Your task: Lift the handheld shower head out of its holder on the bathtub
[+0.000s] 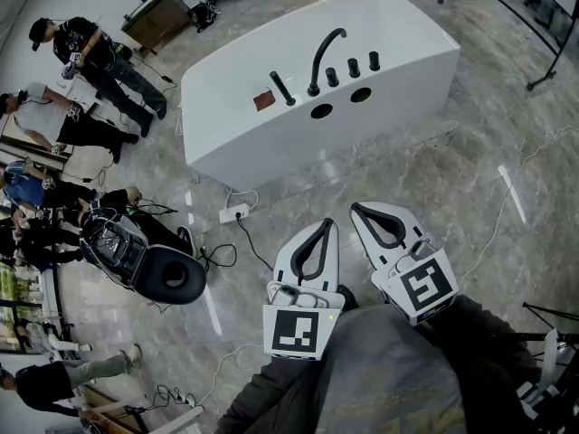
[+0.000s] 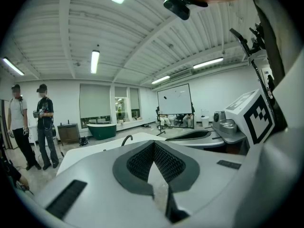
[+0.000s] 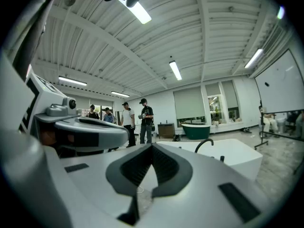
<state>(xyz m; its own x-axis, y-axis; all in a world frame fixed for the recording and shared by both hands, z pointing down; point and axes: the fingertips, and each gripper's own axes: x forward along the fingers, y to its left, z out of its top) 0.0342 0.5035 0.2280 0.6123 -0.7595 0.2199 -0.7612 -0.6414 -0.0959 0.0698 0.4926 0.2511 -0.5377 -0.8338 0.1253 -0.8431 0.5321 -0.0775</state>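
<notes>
both grippers are held low in front of the person, side by side, aimed toward the white bathtub [image 1: 407, 34] but well apart from it, with bare marble floor [image 1: 434, 179] between. left gripper [image 1: 326, 223]: jaws pressed together at the tips, nothing between them; its own view shows the dark ribbed pads [image 2: 138, 163] meeting at the front. right gripper [image 1: 356, 209]: jaws likewise pressed together, empty. each carries its marker cube [image 1: 296, 330] at the rear. handheld shower head [image 1: 281, 89]: black, rod-like, lying tilted on the tub's near deck, untouched, just left of the curved black faucet [image 1: 323, 54]; the holder itself is too small to make out. right of the faucet, three black knobs [image 1: 353, 67] stand in a row on the deck. two dark oval openings [image 1: 321, 111] sit in the tub's side wall below the faucet. a small reddish-brown patch [image 1: 263, 100] lies on the deck just left of the shower head. on the floor near the tub there is a white power strip [image 1: 233, 212] with a black cable [image 1: 253, 247] running off it. further left are a black round seat [image 1: 172, 278] and several people [image 1: 90, 61], standing or crouching. in the right gripper view the faucet rises above the tub rim past the jaw tips, and a dark green tub [image 3: 194, 129] stands by the far windows.
</notes>
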